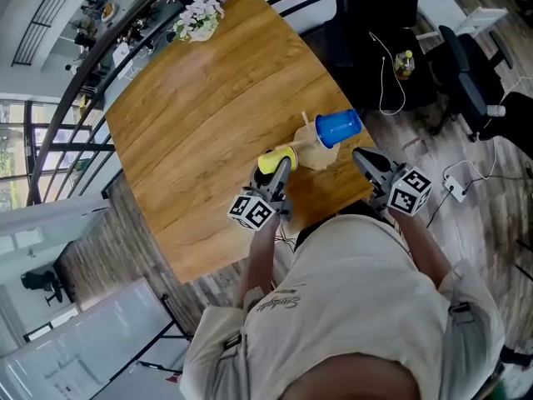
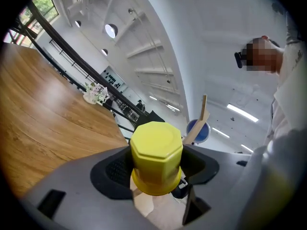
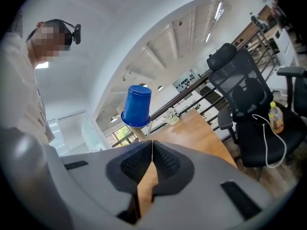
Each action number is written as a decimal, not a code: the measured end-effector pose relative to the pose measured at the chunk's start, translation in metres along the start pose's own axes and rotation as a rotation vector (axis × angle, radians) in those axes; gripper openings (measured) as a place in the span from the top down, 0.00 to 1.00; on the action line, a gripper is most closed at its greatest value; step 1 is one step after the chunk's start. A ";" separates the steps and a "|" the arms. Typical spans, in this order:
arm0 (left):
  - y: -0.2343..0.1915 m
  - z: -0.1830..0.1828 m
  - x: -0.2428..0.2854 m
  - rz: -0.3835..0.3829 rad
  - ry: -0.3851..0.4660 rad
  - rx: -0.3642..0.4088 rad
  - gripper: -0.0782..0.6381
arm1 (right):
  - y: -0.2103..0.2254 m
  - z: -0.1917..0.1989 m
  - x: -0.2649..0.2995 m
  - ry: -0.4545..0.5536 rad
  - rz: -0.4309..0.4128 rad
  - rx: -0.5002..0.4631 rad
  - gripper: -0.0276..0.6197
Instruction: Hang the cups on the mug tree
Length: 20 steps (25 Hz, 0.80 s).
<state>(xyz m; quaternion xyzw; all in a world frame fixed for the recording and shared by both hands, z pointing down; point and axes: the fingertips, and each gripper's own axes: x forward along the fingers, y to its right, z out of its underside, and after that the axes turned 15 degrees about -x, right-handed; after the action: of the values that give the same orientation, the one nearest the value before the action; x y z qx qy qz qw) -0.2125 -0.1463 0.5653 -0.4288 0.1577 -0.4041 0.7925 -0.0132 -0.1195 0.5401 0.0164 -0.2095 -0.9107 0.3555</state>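
A yellow cup (image 1: 276, 160) is bottom-up between the jaws of my left gripper (image 1: 281, 172), which is shut on it near the table's front edge. In the left gripper view the yellow cup (image 2: 156, 157) fills the gap between the pads. Just to its right stands the wooden mug tree (image 1: 315, 150), with a blue cup (image 1: 338, 127) hanging upside down on a peg. My right gripper (image 1: 366, 162) hovers right of the tree, shut and empty. In the right gripper view the blue cup (image 3: 137, 105) hangs beyond the right gripper's (image 3: 152, 163) meeting pads.
A pot of flowers (image 1: 198, 19) stands at the far end of the wooden table (image 1: 200, 123). Black office chairs (image 1: 375, 32) and cables lie on the floor to the right. A yellow bottle (image 3: 275, 117) rests on a chair seat.
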 end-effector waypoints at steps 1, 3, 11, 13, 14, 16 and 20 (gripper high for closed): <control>-0.004 0.004 0.005 -0.001 -0.011 -0.007 0.48 | 0.002 0.002 -0.002 -0.004 0.001 -0.001 0.96; -0.013 0.011 0.013 -0.003 -0.029 -0.018 0.48 | 0.004 0.004 -0.003 -0.015 0.002 -0.001 0.96; -0.023 0.027 0.032 -0.010 -0.088 -0.020 0.48 | 0.004 0.010 0.001 -0.042 -0.038 -0.039 0.96; -0.025 0.033 0.038 -0.014 -0.103 -0.017 0.48 | 0.003 0.011 0.004 -0.053 -0.051 -0.049 0.96; -0.026 0.035 0.040 -0.014 -0.107 -0.015 0.48 | 0.003 0.012 0.005 -0.058 -0.054 -0.047 0.96; -0.027 0.039 0.043 -0.010 -0.110 -0.010 0.48 | 0.002 0.014 0.007 -0.062 -0.060 -0.039 0.96; -0.027 0.045 0.049 -0.005 -0.125 0.001 0.48 | 0.005 0.018 0.007 -0.065 -0.061 -0.034 0.96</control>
<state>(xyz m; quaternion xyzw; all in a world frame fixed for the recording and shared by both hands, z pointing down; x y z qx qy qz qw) -0.1690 -0.1677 0.6180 -0.4532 0.1068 -0.3788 0.7999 -0.0183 -0.1210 0.5594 -0.0126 -0.2047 -0.9246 0.3209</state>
